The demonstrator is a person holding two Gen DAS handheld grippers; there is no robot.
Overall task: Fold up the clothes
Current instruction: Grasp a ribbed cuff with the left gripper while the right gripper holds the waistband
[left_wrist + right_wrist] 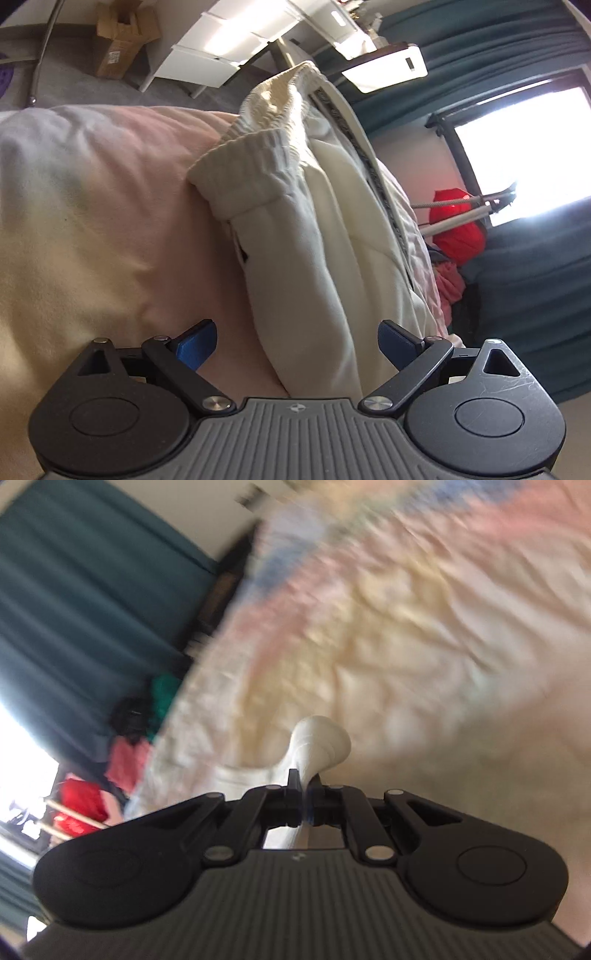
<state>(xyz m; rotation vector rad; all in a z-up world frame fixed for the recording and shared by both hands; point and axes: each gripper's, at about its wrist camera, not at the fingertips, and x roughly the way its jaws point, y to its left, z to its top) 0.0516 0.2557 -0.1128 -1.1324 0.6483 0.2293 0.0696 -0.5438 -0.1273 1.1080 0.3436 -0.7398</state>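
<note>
A cream-white garment (310, 229), probably sweatpants with a ribbed elastic waistband (258, 147), lies on a bed covered by a pastel pink, yellow and pale blue sheet (103, 206). In the left wrist view the garment's long axis runs straight away from the left tool (297, 345), waistband at the far end, and the near end passes between the tool's blue fingertips (197, 345). That tool is spread wide and grips nothing. The fabric looks thick and soft, bunched into lengthwise folds, with a dark-edged strip along its right side.

In the blurred right wrist view, the right tool (306, 781) is pinched closed on a narrow fold of the same white cloth, which fans out just beyond its tips above the sheet. The left tool seems nearer the loose bulk, so a fold likely depends on it closing on that near end. Teal curtains (517, 48) and red clothing (458, 221) sit beyond the bed.
</note>
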